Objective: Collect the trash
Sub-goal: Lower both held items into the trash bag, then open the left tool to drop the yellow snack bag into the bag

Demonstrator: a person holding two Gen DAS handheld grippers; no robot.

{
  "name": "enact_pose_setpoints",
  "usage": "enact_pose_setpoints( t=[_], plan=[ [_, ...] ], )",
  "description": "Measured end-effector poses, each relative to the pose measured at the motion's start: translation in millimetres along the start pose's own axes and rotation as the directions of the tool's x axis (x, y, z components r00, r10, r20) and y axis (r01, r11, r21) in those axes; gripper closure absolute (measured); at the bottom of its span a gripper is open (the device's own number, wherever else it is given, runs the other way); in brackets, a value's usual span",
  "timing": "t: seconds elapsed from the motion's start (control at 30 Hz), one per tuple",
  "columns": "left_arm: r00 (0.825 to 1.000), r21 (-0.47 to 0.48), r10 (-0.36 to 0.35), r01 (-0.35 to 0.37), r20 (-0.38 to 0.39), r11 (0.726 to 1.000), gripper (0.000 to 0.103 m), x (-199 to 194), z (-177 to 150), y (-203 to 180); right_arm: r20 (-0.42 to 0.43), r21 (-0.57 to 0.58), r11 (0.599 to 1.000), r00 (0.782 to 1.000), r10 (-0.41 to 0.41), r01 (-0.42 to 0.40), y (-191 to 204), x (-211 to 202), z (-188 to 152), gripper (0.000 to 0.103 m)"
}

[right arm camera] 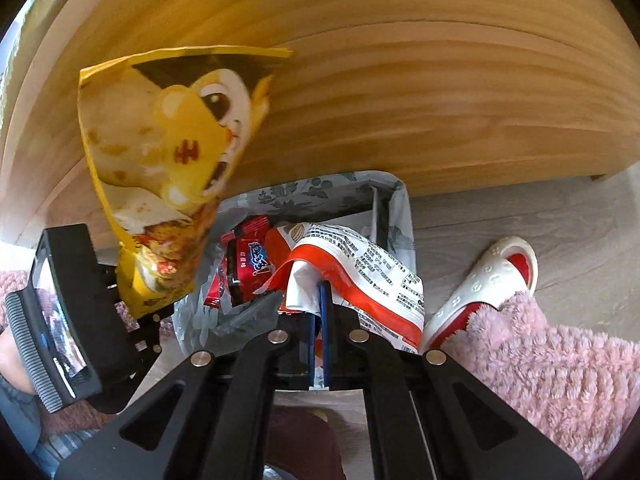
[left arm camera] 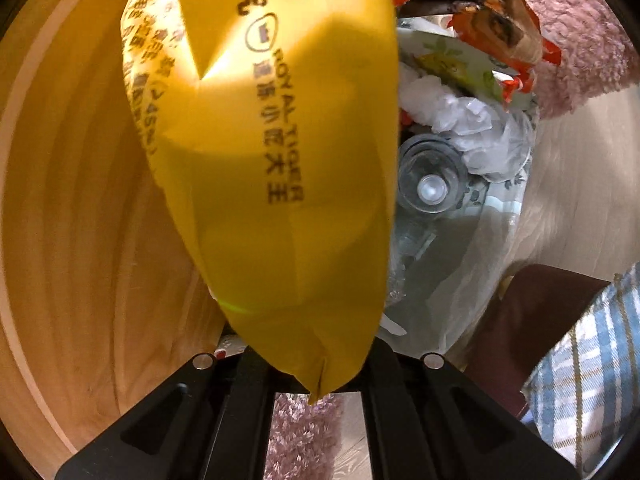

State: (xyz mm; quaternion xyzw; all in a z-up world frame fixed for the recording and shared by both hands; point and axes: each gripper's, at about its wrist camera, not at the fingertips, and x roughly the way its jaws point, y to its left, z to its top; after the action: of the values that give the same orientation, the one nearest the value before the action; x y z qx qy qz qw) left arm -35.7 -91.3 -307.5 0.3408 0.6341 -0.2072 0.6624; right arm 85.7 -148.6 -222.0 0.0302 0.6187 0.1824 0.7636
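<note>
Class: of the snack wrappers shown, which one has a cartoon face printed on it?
The yellow crinkled snack bag held by the left tongs; the others are red and white.

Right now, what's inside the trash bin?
The trash bin holds a red snack packet, crumpled clear plastic and a clear cup. The yellow snack bag hides the rest.

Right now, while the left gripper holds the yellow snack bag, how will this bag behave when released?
The yellow snack bag looks thin and creased, so probably floppy and light. Its top is torn open, so it may flutter rather than drop straight into the bin.
</note>
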Motion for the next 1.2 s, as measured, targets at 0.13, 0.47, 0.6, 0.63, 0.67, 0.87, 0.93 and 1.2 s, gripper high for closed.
enact_pose_setpoints(
  t=[0.13, 0.47, 0.6, 0.63, 0.67, 0.87, 0.93, 1.2],
  plan=[
    [1.000, -0.008, -0.010, 0.010, -0.012, 1.000, 0.103, 0.9, -1.1, 1.1, -0.017, -0.026, 1.000, 1.000, 0.007, -0.007, 4.5, 11.1, 0.8, 0.101],
    [0.999, -0.022, -0.041, 0.041, -0.010, 0.999, 0.103, -3.4, 1.1, 13.3, -0.036, -0.033, 0.999, 0.999, 0.014, -0.015, 6.0, 24.6, 5.8, 0.101],
    [0.997, -0.047, -0.072, 0.073, 0.009, 0.996, 0.102, -5.5, 3.4, 20.7, -0.036, -0.015, 0.999, 0.999, 0.031, -0.031, 3.4, 24.2, 5.9, 0.101],
    [0.996, -0.049, -0.083, 0.084, 0.023, 0.995, 0.102, -7.7, 2.8, 21.1, -0.037, -0.012, 0.999, 0.999, 0.032, -0.033, 2.5, 24.4, 5.7, 0.101],
    [0.995, -0.047, -0.090, 0.091, 0.033, 0.995, 0.102, -10.2, 2.3, 21.2, -0.039, -0.011, 0.999, 0.999, 0.036, -0.037, 2.1, 25.4, 5.6, 0.101],
    [0.996, -0.023, -0.084, 0.085, 0.014, 0.996, 0.102, -14.1, -1.3, 18.2, -0.058, 0.025, 0.998, 0.996, 0.065, -0.063, -3.2, 31.7, 6.1, 0.101],
    [0.996, -0.030, -0.091, 0.091, -0.001, 0.995, 0.102, -12.6, -1.5, 19.4, -0.058, 0.031, 0.997, 0.996, 0.070, -0.069, -4.0, 31.4, 6.2, 0.101],
    [0.996, -0.054, -0.092, 0.093, 0.019, 0.994, 0.063, -11.9, -0.6, 21.2, -0.051, 0.077, 0.992, 0.993, 0.102, -0.098, -11.0, 24.2, 2.6, 0.101]
  ],
)
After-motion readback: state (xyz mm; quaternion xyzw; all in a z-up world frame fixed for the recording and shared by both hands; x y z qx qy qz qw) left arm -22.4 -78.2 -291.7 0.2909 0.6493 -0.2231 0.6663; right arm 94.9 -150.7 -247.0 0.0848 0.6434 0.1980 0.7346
